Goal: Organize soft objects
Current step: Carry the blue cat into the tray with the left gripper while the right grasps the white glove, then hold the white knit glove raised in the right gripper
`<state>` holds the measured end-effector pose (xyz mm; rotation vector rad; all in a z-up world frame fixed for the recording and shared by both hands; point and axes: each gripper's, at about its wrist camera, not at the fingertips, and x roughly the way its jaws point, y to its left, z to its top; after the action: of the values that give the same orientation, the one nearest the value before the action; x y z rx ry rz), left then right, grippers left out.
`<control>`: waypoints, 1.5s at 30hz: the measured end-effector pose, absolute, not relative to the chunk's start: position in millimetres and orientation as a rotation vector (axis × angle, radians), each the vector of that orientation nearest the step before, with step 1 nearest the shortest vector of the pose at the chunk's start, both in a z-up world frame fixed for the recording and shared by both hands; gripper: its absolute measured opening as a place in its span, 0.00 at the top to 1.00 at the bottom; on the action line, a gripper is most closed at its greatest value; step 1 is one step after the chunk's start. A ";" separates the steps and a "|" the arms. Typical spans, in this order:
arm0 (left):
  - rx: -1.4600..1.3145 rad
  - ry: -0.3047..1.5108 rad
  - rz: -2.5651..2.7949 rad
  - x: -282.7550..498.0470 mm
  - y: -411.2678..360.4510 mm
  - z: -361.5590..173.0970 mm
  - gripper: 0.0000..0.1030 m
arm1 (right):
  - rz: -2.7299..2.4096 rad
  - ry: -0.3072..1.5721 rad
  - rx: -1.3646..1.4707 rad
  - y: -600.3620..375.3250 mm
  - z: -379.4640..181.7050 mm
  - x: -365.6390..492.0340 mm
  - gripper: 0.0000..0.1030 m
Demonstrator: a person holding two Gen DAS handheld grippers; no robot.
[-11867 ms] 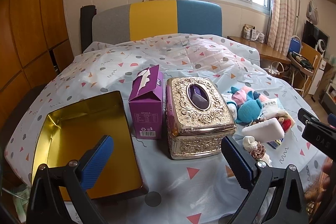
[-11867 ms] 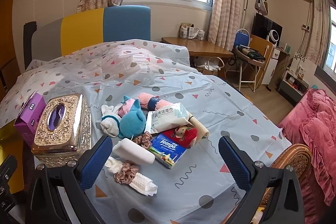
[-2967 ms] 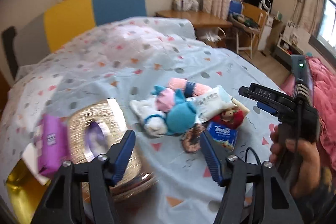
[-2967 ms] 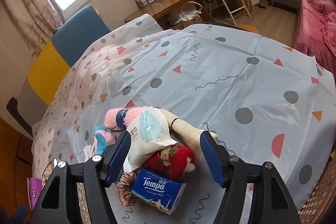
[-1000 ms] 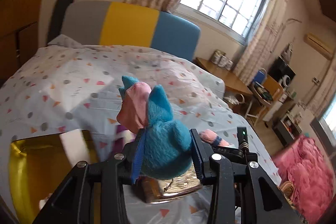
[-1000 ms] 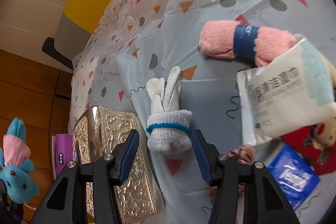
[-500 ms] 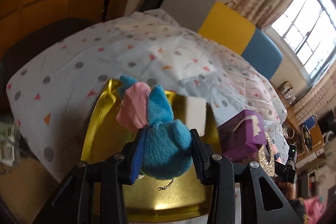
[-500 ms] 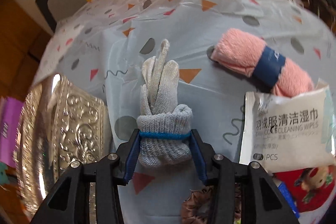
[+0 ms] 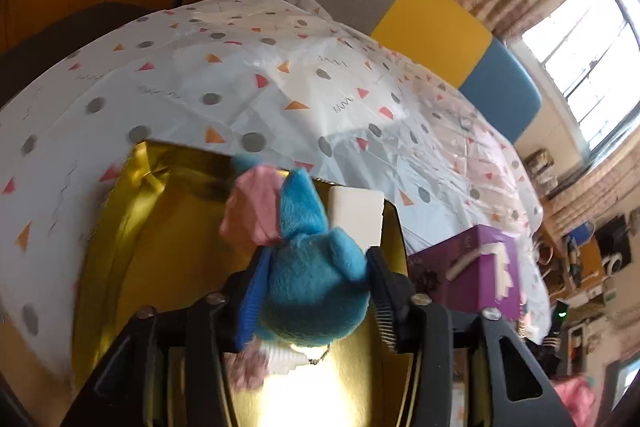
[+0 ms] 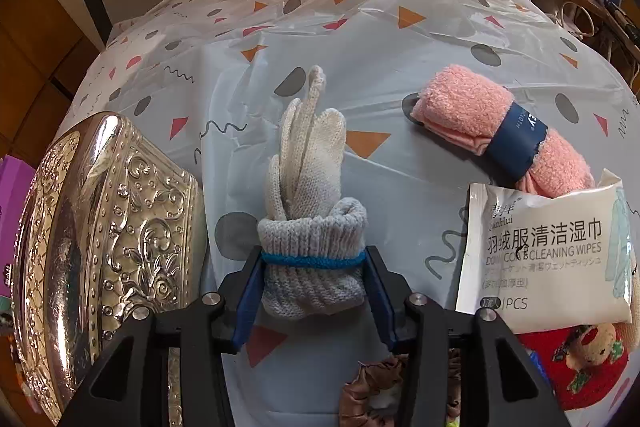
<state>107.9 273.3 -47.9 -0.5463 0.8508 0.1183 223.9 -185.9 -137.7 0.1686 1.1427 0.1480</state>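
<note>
My left gripper (image 9: 316,291) hangs over the gold tray (image 9: 132,211) with a blue and pink plush toy (image 9: 316,279) between its pads; the jaws are opening, though both pads still touch the toy. A white block (image 9: 356,215) lies at the tray's far end, and a pinkish scrunchie (image 9: 244,367) lies under the gripper. In the right wrist view, my right gripper (image 10: 314,287) is shut on the grey cuff of a rolled pair of knit gloves (image 10: 312,227), which rests on the patterned sheet.
A purple tissue box (image 9: 472,275) stands right of the tray. An ornate metal tissue box (image 10: 100,247) stands left of the gloves. To their right lie a pink towel roll (image 10: 480,123), a wipes packet (image 10: 544,251), a red doll (image 10: 580,359) and a brown scrunchie (image 10: 372,387).
The left gripper has carried the plush toy down and closer over the gold tray. The right gripper has closed in on the rolled gloves and gripped their cuff.
</note>
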 end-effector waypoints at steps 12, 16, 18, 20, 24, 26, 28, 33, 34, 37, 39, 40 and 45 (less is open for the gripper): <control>-0.398 0.903 0.263 81.1 252.0 -72.2 0.33 | 0.151 1.133 0.119 -177.6 -139.5 227.1 0.52; -0.298 0.860 0.325 54.7 238.3 -64.9 0.27 | 0.149 1.133 0.130 -177.8 -139.8 228.1 0.52; -0.259 0.828 0.351 42.8 231.2 -58.8 0.17 | 0.146 1.131 0.136 -178.4 -139.8 228.3 0.52; -0.244 0.792 0.379 29.8 225.7 -53.6 0.12 | 0.143 1.129 0.133 -178.2 -139.6 227.9 0.52; -0.269 0.778 0.389 14.6 220.4 -49.7 0.05 | 0.127 1.118 0.118 -176.8 -138.4 225.3 0.53; -0.260 0.772 0.393 8.7 216.6 -47.4 0.05 | 0.122 1.112 0.101 -174.8 -138.1 223.6 0.53; -0.229 0.765 0.401 4.7 209.7 -43.8 0.05 | 0.117 1.108 0.088 -173.8 -138.1 222.4 0.54; -0.154 0.737 0.436 -5.3 197.8 -35.5 0.04 | 0.117 1.110 0.100 -176.2 -137.9 220.9 0.53; -0.147 0.730 0.440 -7.0 197.2 -34.7 0.04 | 0.118 1.109 0.106 -177.3 -138.1 219.7 0.53; -0.136 0.713 0.452 -11.4 195.4 -31.2 0.03 | 0.122 1.108 0.100 -176.8 -139.0 219.6 0.53; -0.136 0.707 0.464 -13.4 195.3 -29.5 0.01 | 0.123 1.105 0.084 -175.3 -139.6 218.7 0.53; -0.140 0.706 0.466 -13.9 195.4 -28.8 0.01 | 0.124 1.104 0.076 -174.4 -139.9 218.1 0.52; -0.153 0.693 0.451 -12.1 195.8 -30.1 0.00 | 0.121 1.104 0.071 -173.6 -139.6 218.4 0.52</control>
<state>-12.1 195.8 -30.1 -0.1533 0.6930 0.4512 218.4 -173.6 -139.6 0.0713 1.1038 0.1214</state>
